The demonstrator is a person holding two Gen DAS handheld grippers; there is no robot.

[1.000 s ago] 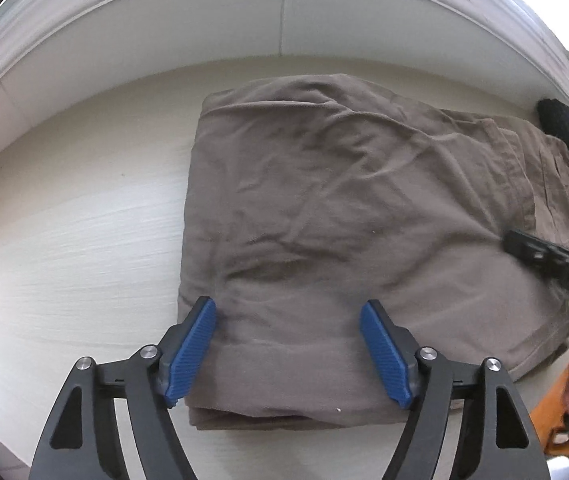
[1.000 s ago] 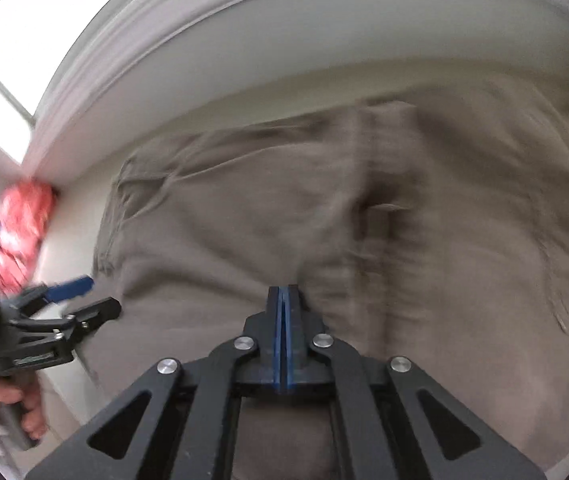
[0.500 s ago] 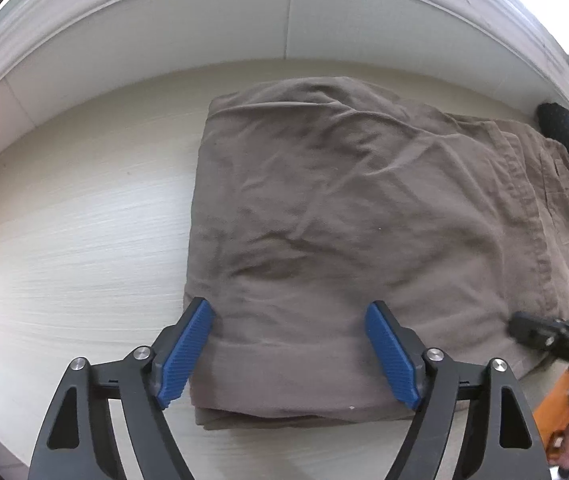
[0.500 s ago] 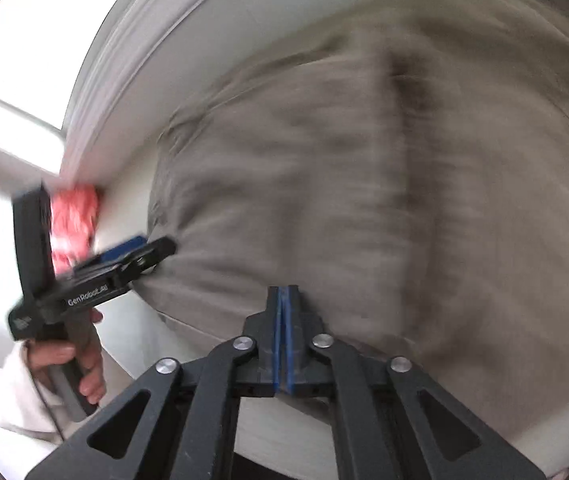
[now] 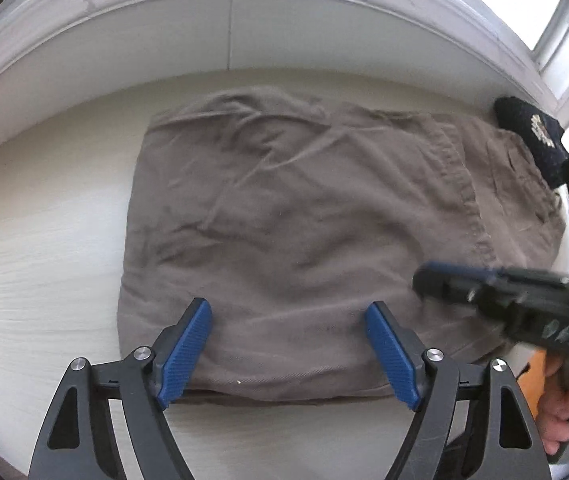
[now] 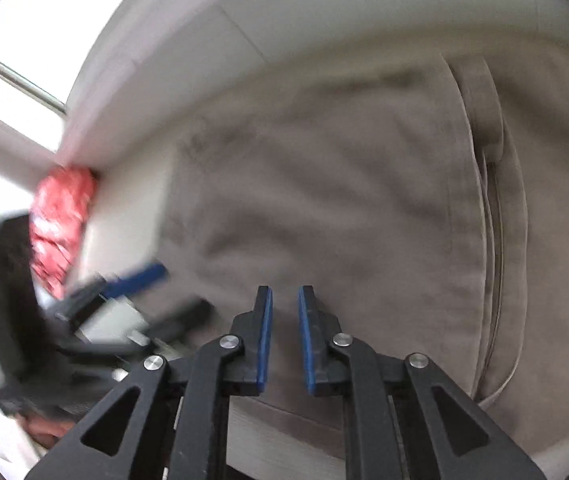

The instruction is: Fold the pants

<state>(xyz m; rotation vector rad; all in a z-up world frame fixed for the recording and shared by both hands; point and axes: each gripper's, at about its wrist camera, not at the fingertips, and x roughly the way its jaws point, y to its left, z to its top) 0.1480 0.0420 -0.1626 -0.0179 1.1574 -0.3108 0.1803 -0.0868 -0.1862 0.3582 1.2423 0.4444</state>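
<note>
Grey-brown pants (image 5: 296,216) lie folded on a pale table (image 5: 36,240), with the waistband end to the right. My left gripper (image 5: 288,344) is open and empty, its blue pads straddling the near edge of the pants. My right gripper (image 6: 284,320) is slightly open and empty, just above the pants (image 6: 344,208) near their front edge. It also shows in the left wrist view (image 5: 484,284), blurred, over the right part of the pants. The left gripper shows blurred in the right wrist view (image 6: 136,280).
A dark cloth item (image 5: 532,136) lies at the far right by the wall. A red cloth (image 6: 60,224) lies at the far left end of the table. A white wall (image 5: 228,32) runs along the back.
My right gripper has opened a little and swung back over the right part of the pants. My left gripper has pulled back slightly and stays open.
</note>
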